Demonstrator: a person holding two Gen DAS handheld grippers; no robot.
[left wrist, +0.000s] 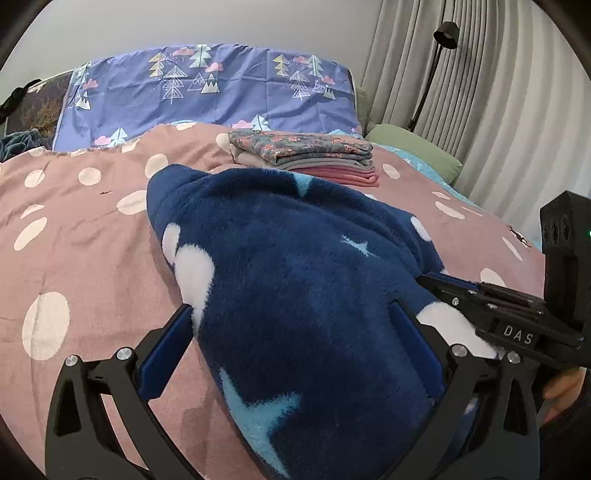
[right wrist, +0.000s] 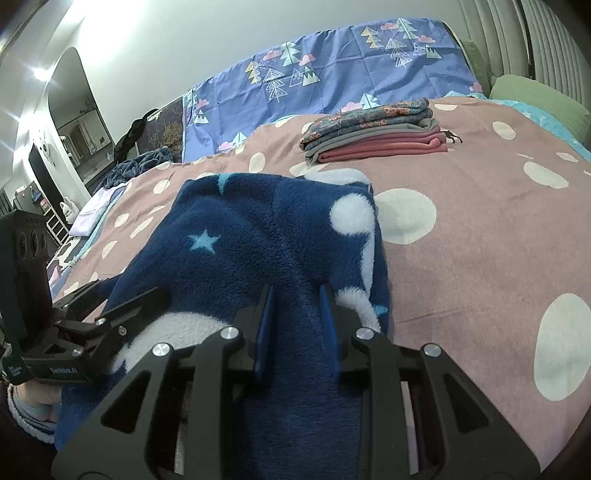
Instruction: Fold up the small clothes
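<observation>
A navy fleece garment [left wrist: 295,266] with white dots and light blue stars lies on the pink dotted bedspread [left wrist: 74,236]. My left gripper [left wrist: 291,314] is wide open, its blue pads on either side of the garment's near part. My right gripper [right wrist: 297,291] is shut on a fold of the same garment [right wrist: 258,229] near its near edge. The right gripper also shows at the right of the left wrist view [left wrist: 436,282], pinching the fleece. The left gripper shows at the left of the right wrist view [right wrist: 140,299].
A stack of folded clothes [left wrist: 303,157], floral on top, grey and pink below, sits farther up the bed [right wrist: 376,133]. A blue tree-print sheet [left wrist: 207,88] covers the headboard. A green pillow [left wrist: 413,147], curtains and a black floor lamp [left wrist: 445,35] stand at the right.
</observation>
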